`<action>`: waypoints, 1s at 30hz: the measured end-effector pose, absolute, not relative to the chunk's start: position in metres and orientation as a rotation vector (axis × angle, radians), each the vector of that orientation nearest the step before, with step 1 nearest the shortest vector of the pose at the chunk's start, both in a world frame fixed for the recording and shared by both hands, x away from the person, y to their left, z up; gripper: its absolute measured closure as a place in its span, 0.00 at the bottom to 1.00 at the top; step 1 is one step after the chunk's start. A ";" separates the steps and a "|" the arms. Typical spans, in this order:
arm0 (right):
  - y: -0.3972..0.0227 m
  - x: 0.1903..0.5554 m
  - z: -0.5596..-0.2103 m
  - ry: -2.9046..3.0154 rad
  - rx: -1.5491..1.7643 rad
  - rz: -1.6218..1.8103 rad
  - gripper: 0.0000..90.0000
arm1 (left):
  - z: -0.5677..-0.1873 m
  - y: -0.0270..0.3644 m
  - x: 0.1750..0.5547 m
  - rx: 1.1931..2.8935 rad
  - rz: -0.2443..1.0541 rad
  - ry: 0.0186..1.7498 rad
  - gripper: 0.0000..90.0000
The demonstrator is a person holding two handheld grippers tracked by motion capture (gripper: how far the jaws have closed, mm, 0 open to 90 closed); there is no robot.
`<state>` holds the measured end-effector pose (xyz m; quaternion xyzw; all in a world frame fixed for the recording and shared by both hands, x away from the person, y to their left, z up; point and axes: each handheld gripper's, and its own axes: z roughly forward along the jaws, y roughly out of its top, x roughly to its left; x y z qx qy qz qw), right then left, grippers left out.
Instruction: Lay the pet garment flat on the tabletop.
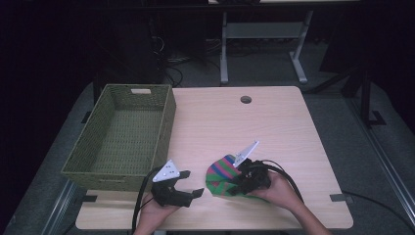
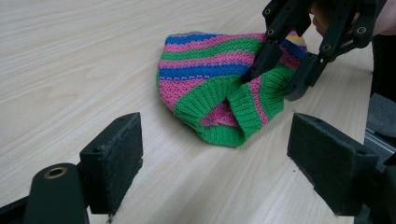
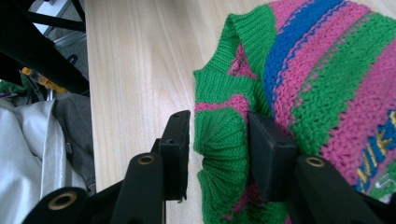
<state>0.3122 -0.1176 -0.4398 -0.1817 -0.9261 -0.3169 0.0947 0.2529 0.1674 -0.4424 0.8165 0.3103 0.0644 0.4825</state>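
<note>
A knitted hat (image 1: 220, 175) striped in pink, green and blue lies on the wooden table (image 1: 254, 127) near its front edge. My right gripper (image 1: 235, 188) comes at it from the right. Its two black jaws stand on either side of the hat's green ribbed brim (image 3: 219, 140), which is puckered between the pads (image 3: 268, 149). In the left gripper view the right gripper (image 2: 276, 77) pinches that brim on the hat (image 2: 210, 70). My left gripper (image 1: 192, 182) rests just left of the hat, open, nothing between its jaws (image 2: 215, 158), which point at the hat's opening.
A green woven basket (image 1: 165, 128) stands at the table's left side, with nothing showing inside it. A round cable hole (image 1: 245, 99) sits near the far edge. Another desk's frame (image 1: 264, 44) stands on the floor beyond.
</note>
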 end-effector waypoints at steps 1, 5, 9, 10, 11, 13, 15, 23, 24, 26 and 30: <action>-0.118 0.312 -0.440 -2.750 -0.536 -0.944 0.69 | -0.442 0.167 0.253 1.991 0.158 0.754 0.20; -0.118 0.313 -0.443 -2.749 -0.546 -0.940 0.71 | -0.442 0.167 0.253 1.991 0.153 0.754 0.20; -0.119 0.313 -0.446 -2.732 -0.558 -0.937 0.75 | -0.443 0.167 0.253 1.995 0.152 0.753 0.20; -0.119 0.314 -0.447 -2.737 -0.549 -0.944 0.75 | -0.443 0.167 0.253 1.995 0.152 0.753 0.20; -0.119 0.314 -0.448 -2.737 -0.551 -0.944 0.76 | -0.443 0.166 0.253 1.995 0.154 0.751 0.20; -0.119 0.313 -0.448 -2.744 -0.551 -0.938 0.77 | -0.443 0.166 0.253 1.998 0.156 0.749 0.20; -0.119 0.312 -0.448 -2.751 -0.543 -0.940 0.80 | -0.443 0.166 0.253 1.997 0.150 0.752 0.20; -0.120 0.309 -0.447 -2.756 -0.522 -0.946 0.86 | -0.443 0.165 0.253 2.003 0.141 0.745 0.20; -0.121 0.308 -0.446 -2.750 -0.523 -0.949 0.87 | -0.444 0.165 0.253 2.005 0.141 0.744 0.20; -0.121 0.307 -0.444 -2.745 -0.521 -0.951 0.87 | -0.444 0.164 0.253 2.006 0.138 0.742 0.20; -0.124 0.307 -0.442 -2.737 -0.522 -0.968 0.88 | -0.443 0.165 0.253 2.008 0.138 0.741 0.20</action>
